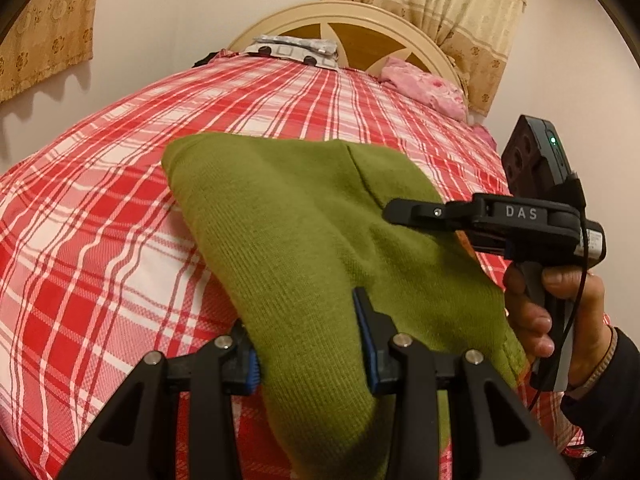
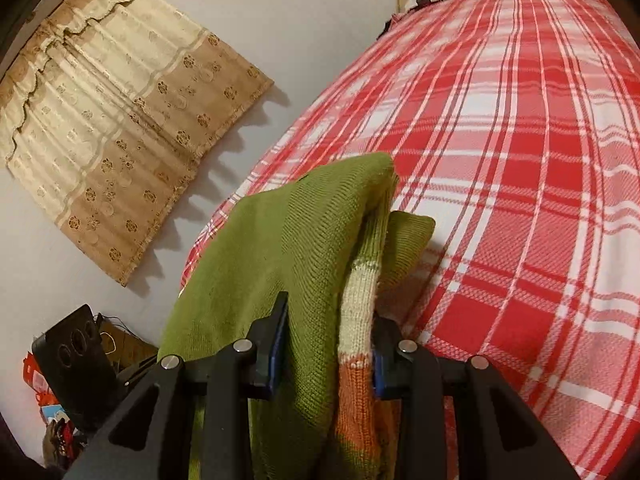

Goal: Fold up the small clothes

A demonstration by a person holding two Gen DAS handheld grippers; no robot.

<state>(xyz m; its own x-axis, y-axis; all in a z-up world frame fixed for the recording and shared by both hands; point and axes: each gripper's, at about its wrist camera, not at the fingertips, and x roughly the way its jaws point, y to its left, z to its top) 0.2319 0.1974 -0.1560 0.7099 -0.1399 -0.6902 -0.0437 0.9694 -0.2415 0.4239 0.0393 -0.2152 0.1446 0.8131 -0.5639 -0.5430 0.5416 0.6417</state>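
while both of my grippers pinch the green sweater (image 1: 304, 216), it hangs lifted over the bed (image 1: 100, 200).

my left gripper (image 1: 310, 354) clamps one bunched edge; my right gripper (image 2: 330, 354) clamps green knit plus a cream and orange striped band, my right hand (image 1: 560, 320) on its handle.

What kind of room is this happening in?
Most likely a bedroom in a home. A bed with a red plaid cover fills the view, a rounded headboard stands at its far end, and patterned curtains hang on the wall behind it.
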